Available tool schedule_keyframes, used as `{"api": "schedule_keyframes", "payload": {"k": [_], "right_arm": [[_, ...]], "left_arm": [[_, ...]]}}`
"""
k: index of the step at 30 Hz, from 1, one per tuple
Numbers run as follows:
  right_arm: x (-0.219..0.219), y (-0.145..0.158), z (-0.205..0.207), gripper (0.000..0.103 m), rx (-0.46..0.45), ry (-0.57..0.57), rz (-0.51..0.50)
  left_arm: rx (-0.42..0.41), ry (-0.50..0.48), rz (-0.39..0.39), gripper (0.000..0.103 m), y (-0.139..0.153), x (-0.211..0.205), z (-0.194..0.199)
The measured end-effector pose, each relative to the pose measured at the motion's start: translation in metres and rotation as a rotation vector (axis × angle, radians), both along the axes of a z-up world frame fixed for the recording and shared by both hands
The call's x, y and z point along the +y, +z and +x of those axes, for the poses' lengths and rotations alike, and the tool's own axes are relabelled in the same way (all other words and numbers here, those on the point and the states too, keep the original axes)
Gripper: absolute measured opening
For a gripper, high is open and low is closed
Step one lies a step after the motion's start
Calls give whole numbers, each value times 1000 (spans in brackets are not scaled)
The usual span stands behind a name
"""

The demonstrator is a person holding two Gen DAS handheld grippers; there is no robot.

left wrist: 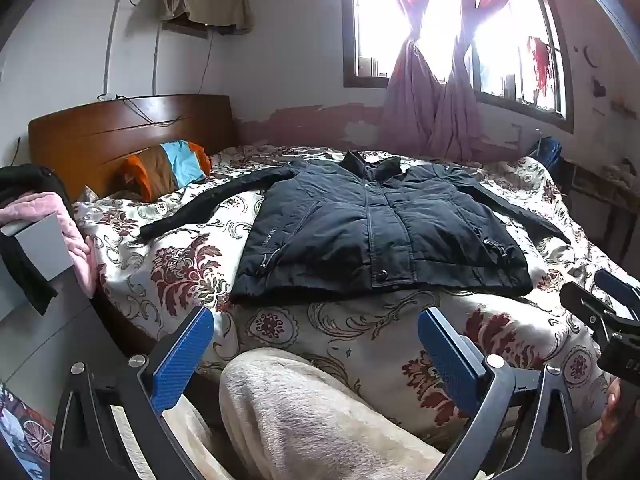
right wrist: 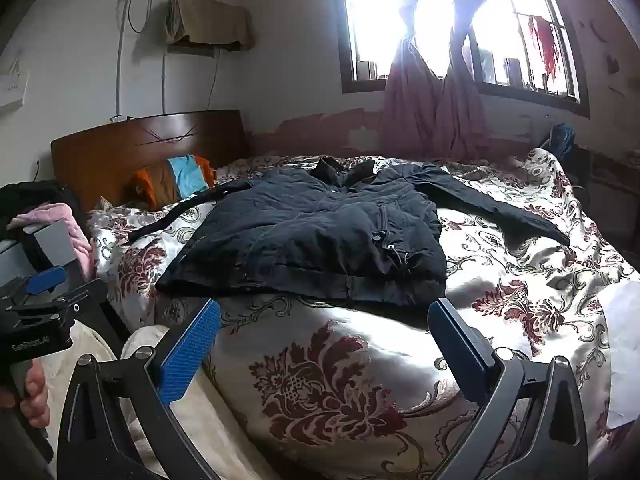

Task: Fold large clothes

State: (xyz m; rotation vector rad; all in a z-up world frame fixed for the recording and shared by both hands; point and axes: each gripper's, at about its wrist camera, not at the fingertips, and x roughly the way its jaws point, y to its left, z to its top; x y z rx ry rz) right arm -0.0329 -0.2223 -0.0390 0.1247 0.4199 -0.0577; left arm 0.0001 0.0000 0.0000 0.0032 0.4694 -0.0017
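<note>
Both jaws are held wide apart, with nothing between them: the left gripper and the right gripper are kept low at the near edge of the bed, and no cloth is touched by their blue pads. Most of both views is filled by the bed, which is covered with a flowered quilt. A dark jacket is laid flat on the quilt, front side up and closed, with the collar toward the window. Its sleeves are spread out to both sides, well apart from the grippers. A wooden headboard is seen at the left, and a striped pillow is leaned against it. A fleece blanket is seen just below the left gripper.
</note>
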Motion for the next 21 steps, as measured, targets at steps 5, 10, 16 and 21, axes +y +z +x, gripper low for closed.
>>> {"api": "schedule_keyframes", "payload": {"k": [5,10,16,21], "right_arm": [[0,-1,0,102,6,-1,-1],[-1,-2,-1,102,5,0,1],[-3,-2,2,102,16,2,10],[-2,-7,5,102,17,-6,14]], "left_arm": [[-15,-1,-5,103,0,0,-3],[0,-15,-2,103,0,-1,1],[0,-24,-3,103,0,-4,-2],[5,-17,-8,103,-2,-3,1]]}}
